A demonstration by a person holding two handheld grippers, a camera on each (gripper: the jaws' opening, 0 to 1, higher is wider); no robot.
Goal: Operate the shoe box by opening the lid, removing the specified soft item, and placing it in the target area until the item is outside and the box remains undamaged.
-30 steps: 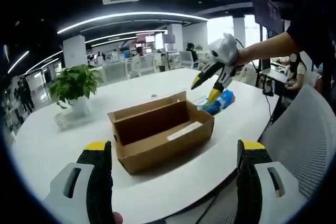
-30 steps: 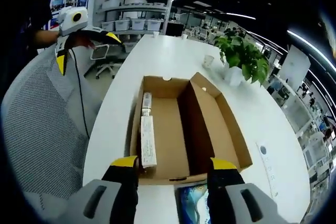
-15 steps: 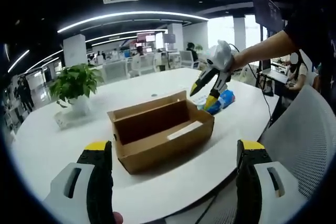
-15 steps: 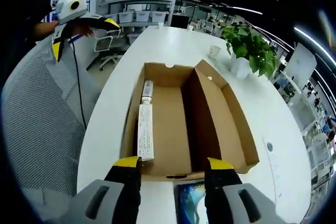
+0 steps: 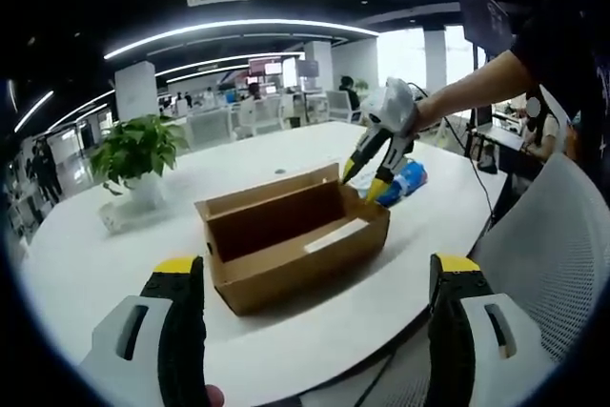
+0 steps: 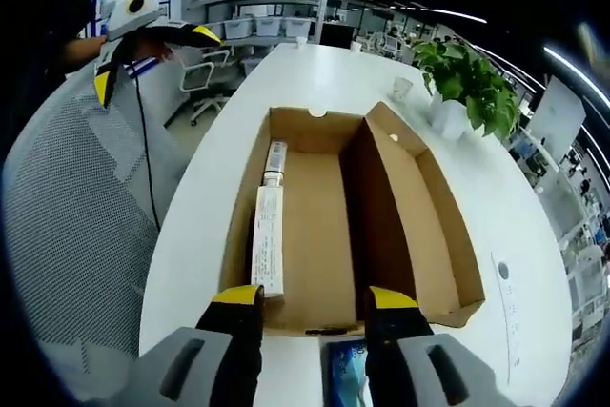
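Note:
The brown cardboard shoe box [image 5: 295, 240] stands open on the white table, its lid [image 5: 272, 193] upright along the far side. A white paper strip [image 6: 268, 240] lies inside the box [image 6: 315, 226]. The blue soft item [image 5: 404, 181] rests on the table just past the box's right end, and it sits below my right jaws as a blue patch [image 6: 348, 376]. My right gripper [image 5: 358, 184] hangs open over that end of the box, holding nothing. My left gripper [image 5: 319, 269] is open wide, well short of the box, and appears raised above a chair [image 6: 152, 64].
A potted plant [image 5: 139, 150] stands on the table [image 5: 86, 264] behind the box's left end. A grey mesh chair [image 6: 76, 216] sits along the table's near edge. A white card [image 6: 503, 304] lies beside the lid. Shelves and desks fill the room behind.
My right gripper has moved from above the blue item toward the box's end, lower and closer. The blue item stays on the table. My left gripper has held still.

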